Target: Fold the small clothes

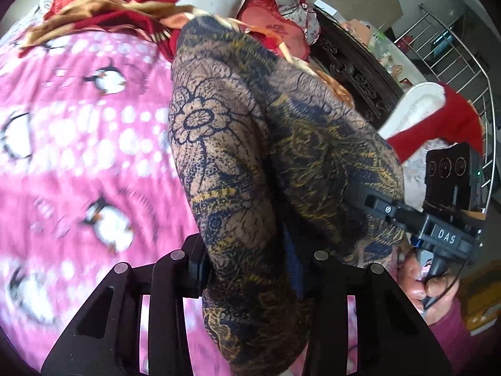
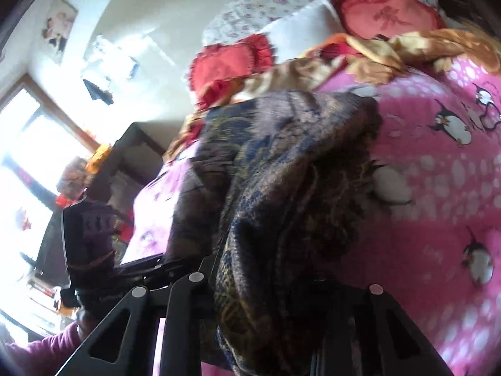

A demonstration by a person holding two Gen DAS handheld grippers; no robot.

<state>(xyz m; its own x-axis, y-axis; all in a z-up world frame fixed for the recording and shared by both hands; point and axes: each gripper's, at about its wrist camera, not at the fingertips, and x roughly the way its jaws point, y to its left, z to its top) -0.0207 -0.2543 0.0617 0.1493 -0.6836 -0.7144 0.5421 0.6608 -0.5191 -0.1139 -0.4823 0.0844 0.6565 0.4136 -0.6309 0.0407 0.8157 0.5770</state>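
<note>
Left wrist view: the garment [image 1: 250, 156], a dark floral-print cloth in tan, navy and yellow, hangs in a long drape from 12 o'clock down to 6 o'clock, above the pink penguin blanket [image 1: 78, 156] on the bed. The left gripper [image 1: 256, 282] is clenched on its lower edge; the cloth runs between the fingers [image 1: 197, 269] and bunches there. At 3 o'clock the right gripper [image 1: 391, 210] reaches into the same cloth, a hand [image 1: 429, 285] on its handle. The fabric looks thin, soft and limp, light to lift, with no stiffness of its own; it will likely sag and twist unless held at two corners along one hem and kept taut. At 11 o'clock a red and gold quilt [image 1: 103, 15] lies rumpled; at 1 o'clock sits a red cushion [image 1: 275, 28].

Right wrist view: the garment [image 2: 281, 188] fills the centre, draped from 12 o'clock to 6 o'clock and falling over the right gripper [image 2: 266, 285], whose fingers grasp a thick fold of it; the pads are hidden under the cloth. At 9 o'clock the left gripper [image 2: 90, 244] is seen from outside, dark against a bright window [image 2: 34, 144]. The blanket [image 2: 438, 203] lies bare from 2 to 5 o'clock, a fair place to lay the cloth flat. The quilt [image 2: 407, 50] and cushions [image 2: 231, 65] crowd the far side from 11 to 1 o'clock and would foul a fold made too far up the bed.
</note>
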